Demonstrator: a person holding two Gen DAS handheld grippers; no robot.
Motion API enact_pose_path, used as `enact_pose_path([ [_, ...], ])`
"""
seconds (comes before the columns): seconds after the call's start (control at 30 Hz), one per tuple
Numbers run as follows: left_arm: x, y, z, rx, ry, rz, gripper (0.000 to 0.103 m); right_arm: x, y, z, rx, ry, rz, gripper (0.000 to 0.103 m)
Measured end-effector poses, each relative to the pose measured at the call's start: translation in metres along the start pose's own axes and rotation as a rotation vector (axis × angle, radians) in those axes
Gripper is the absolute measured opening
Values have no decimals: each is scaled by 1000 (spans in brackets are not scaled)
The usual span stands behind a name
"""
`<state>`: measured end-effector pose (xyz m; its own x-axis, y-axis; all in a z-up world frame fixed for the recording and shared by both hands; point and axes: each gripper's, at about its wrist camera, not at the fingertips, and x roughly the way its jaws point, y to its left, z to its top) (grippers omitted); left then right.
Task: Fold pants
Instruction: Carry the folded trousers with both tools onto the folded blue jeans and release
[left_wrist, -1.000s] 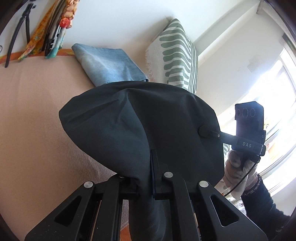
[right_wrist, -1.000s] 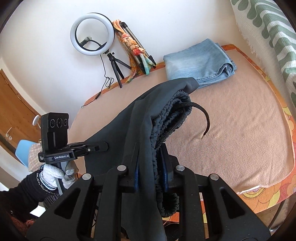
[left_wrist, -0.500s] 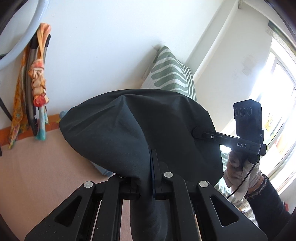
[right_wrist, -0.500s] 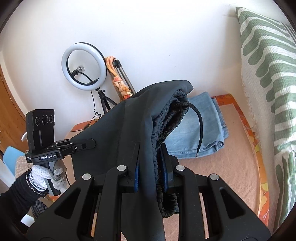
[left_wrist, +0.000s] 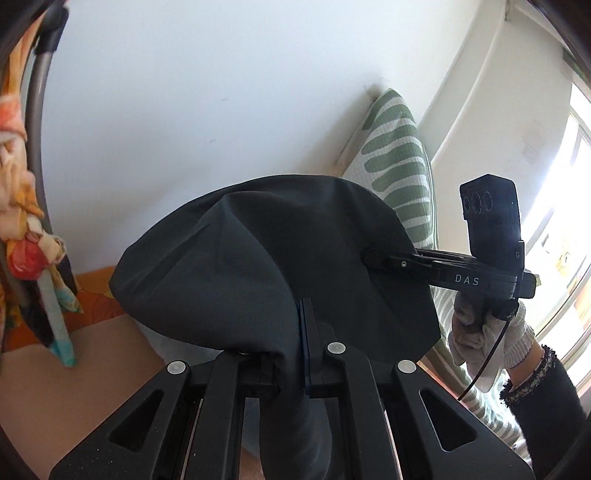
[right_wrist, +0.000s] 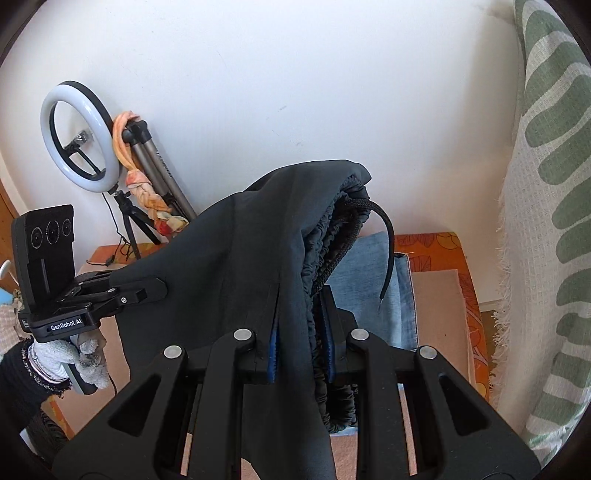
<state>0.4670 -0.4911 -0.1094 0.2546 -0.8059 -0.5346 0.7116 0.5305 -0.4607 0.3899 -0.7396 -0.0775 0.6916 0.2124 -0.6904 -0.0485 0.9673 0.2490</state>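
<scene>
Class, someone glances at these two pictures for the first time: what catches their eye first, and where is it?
The dark pants fill the centre, bunched and clamped in both claws. A glowing ring light stands against the wall on the left, and a green-striped pillow fills the right edge.

Both grippers are matte black with silver screws and blue pads: left gripper reads "GenRobot.AI", right gripper reads "DAS". Person's wearing grey knit gloves, black sleeves with speckled cuffs.
</scene>
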Motion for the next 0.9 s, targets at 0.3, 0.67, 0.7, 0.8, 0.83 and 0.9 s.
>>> enact_pose_path([
  [0.3, 28, 38, -45, -137, 100, -12, 33, 72, -56, -23, 80, 127, -205, 31],
  [0.67, 25, 17, -83, -292, 134, -249, 38, 23, -45, -48, 78, 40, -284, 47],
  [0.7, 27, 13, -83, -292, 132, -271, 38, 18, -44, -48, 82, 26, -291, 47],
  [0.8, 32, -5, -86, -175, 167, -201, 38, 5, -37, -44, 106, -16, -259, 47],
  [0.83, 30, -6, -88, -157, 176, -189, 38, 3, -33, -44, 106, -27, -246, 47],
  [0.9, 20, 0, -90, -129, 182, -164, 38, 6, -24, -45, 92, -31, -224, 47],
])
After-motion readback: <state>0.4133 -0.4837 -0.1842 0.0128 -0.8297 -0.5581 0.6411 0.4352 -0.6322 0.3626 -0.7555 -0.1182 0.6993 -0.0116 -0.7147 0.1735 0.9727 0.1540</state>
